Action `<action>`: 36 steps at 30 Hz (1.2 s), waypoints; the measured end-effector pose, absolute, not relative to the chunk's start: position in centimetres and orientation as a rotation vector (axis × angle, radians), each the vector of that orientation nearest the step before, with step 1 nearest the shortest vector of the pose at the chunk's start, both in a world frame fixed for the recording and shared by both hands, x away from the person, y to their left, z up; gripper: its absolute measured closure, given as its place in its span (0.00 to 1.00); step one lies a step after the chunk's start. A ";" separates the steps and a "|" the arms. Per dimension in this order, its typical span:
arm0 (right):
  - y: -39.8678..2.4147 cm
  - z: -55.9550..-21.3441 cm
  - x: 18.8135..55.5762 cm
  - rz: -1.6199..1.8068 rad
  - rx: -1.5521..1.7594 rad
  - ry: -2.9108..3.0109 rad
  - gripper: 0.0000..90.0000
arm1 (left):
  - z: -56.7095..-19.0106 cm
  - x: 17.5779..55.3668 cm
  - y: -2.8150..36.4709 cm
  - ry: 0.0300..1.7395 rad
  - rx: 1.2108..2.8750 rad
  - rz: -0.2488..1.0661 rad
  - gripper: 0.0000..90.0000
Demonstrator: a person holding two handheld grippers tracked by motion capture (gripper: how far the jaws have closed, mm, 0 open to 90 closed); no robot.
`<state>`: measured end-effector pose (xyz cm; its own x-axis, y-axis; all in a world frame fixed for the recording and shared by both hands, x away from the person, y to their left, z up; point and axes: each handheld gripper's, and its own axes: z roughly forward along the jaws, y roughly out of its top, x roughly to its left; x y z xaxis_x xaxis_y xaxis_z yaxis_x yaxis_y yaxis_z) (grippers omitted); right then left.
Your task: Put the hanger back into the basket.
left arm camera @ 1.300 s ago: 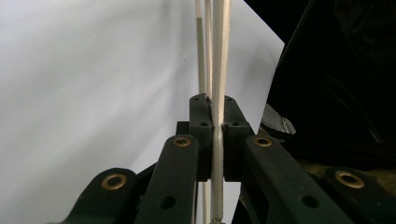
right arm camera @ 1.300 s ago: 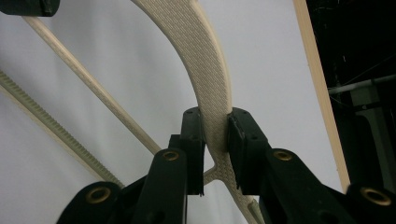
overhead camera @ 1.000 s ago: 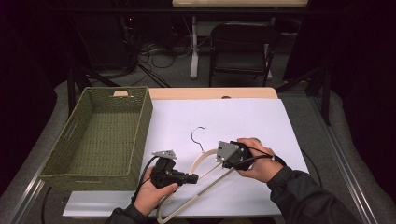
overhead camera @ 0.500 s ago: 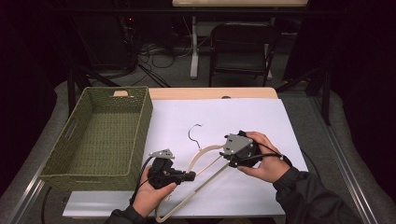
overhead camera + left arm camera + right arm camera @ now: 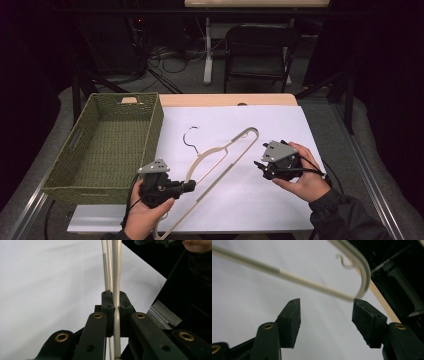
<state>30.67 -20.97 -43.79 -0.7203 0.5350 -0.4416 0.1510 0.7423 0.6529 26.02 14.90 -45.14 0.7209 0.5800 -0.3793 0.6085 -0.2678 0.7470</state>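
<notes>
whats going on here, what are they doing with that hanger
A person holds a two-jaw gripper in each hand over a white sheet. The left gripper is clamped on one arm of a pale clothes hanger. The right gripper has just been opening; its jaws stand wide with nothing between them, next to the hanger's rounded end. A green woven basket sits to the left, with nothing visible inside.
</notes>
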 end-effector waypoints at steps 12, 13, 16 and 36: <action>-23.7 -45.4 30.0 0.804 0.666 2.312 0.43 | -39.4 25.5 21.2 0.933 1.930 0.180 0.97; -23.9 -45.5 30.0 0.808 0.671 2.309 0.43 | -39.1 25.6 21.7 0.937 1.928 0.195 0.97; -24.2 -45.9 30.0 0.811 0.696 2.309 0.43 | -38.1 26.2 23.6 0.959 1.916 0.255 0.97; -25.1 -47.5 30.6 0.818 0.769 2.294 0.43 | -36.8 32.7 31.2 1.035 1.949 0.470 0.97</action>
<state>30.61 -25.11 -47.47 -0.6660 0.6733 -0.3210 0.3182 0.6457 0.6941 32.74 31.18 -36.78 0.5857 0.8082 -0.0613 0.4858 -0.2895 0.8247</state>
